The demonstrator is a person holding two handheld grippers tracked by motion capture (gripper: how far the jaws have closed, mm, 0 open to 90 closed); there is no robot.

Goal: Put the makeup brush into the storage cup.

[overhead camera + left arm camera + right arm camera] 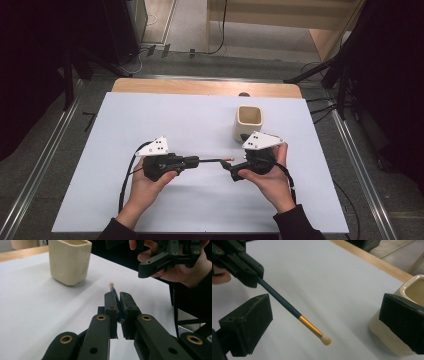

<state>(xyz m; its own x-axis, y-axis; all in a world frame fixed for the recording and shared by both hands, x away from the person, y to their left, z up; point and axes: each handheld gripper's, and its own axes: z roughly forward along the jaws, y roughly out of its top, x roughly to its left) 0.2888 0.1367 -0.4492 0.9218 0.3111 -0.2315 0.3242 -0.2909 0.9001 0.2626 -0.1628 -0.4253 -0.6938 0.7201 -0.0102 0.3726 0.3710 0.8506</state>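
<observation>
Left gripper (117,302) clamped on the dark handle of a small brush (294,312), held level above the white table (150,130). Right gripper (324,322) spread wide, brush tip between its pads, untouched. Cream cup (249,122) upright just beyond the right hand, far right. Brush slim: dark blue handle, gold ferrule, pale rounded tip pointing right.

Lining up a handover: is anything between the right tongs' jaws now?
Nothing gripped: in the right gripper view the brush, clamped by the left tongs, reaches into the gap of the open right tongs, touching neither jaw.
</observation>
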